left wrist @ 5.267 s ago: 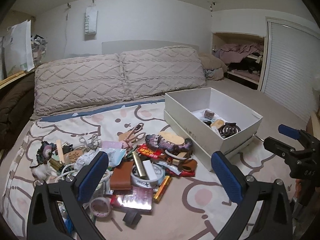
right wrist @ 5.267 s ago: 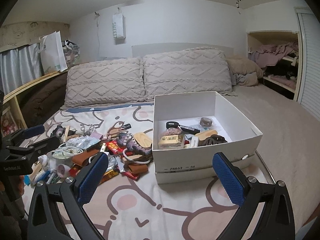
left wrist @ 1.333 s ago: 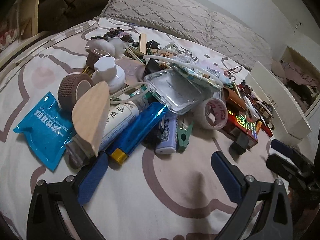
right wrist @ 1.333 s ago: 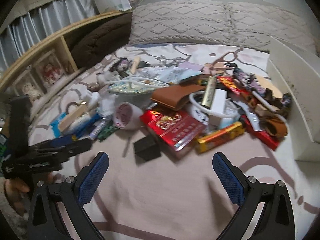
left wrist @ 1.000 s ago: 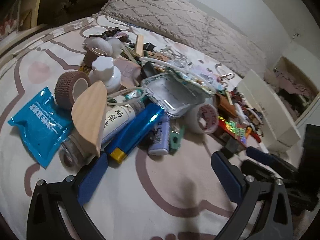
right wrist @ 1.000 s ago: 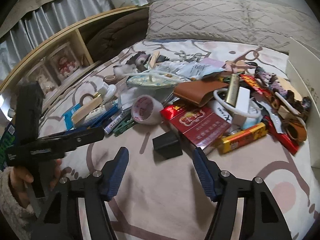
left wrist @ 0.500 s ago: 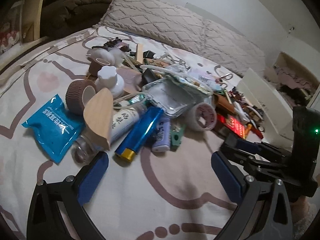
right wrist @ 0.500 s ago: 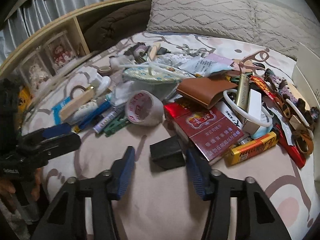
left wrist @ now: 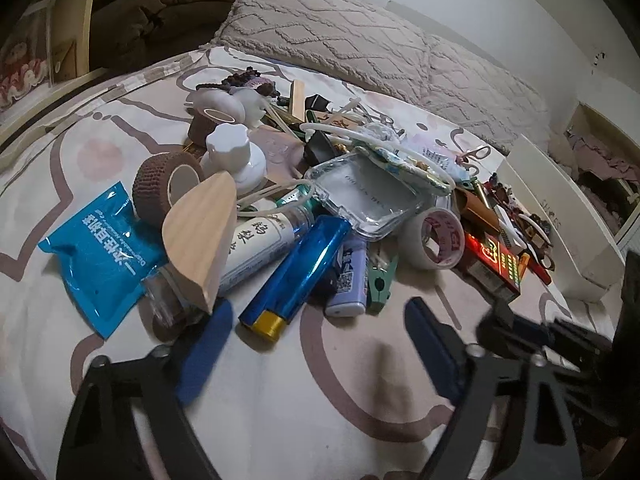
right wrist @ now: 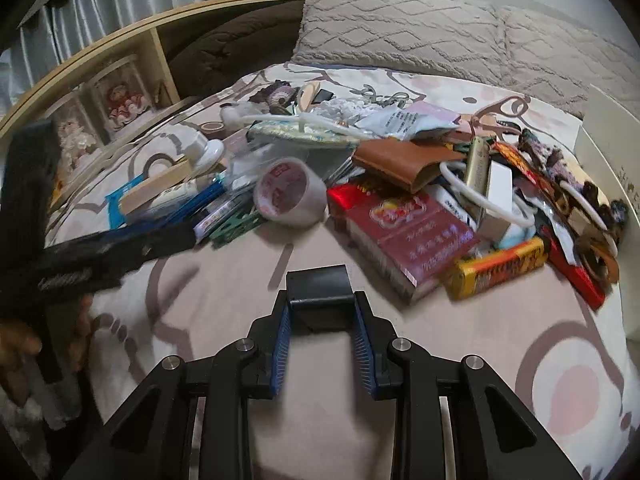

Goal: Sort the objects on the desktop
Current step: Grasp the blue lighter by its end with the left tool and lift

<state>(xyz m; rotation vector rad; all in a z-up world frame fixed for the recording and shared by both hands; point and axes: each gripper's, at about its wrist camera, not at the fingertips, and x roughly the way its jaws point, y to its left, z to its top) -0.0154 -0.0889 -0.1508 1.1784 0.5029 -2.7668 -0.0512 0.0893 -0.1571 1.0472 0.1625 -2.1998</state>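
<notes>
While the right gripper (right wrist: 322, 344) narrows its blue-padded jaws onto a small black box (right wrist: 319, 294) at lower centre of its view, the left gripper (left wrist: 316, 350) is closing on nothing but bare sheet.

From the left of the right wrist view: a hand (right wrist: 24, 344) grips the left tool's black handle at the frame's edge, its fingers reaching toward the pile; open pink-patterned bedsheet (right wrist: 224, 280) lies between that tool and the box; a red cigarette carton (right wrist: 404, 236) sits just right of the box, near but apart; the white cardboard box (right wrist: 612, 152) rims the far right. In the left wrist view a metallic blue tube (left wrist: 298, 276) lies just beyond the jaws, untouched.
</notes>
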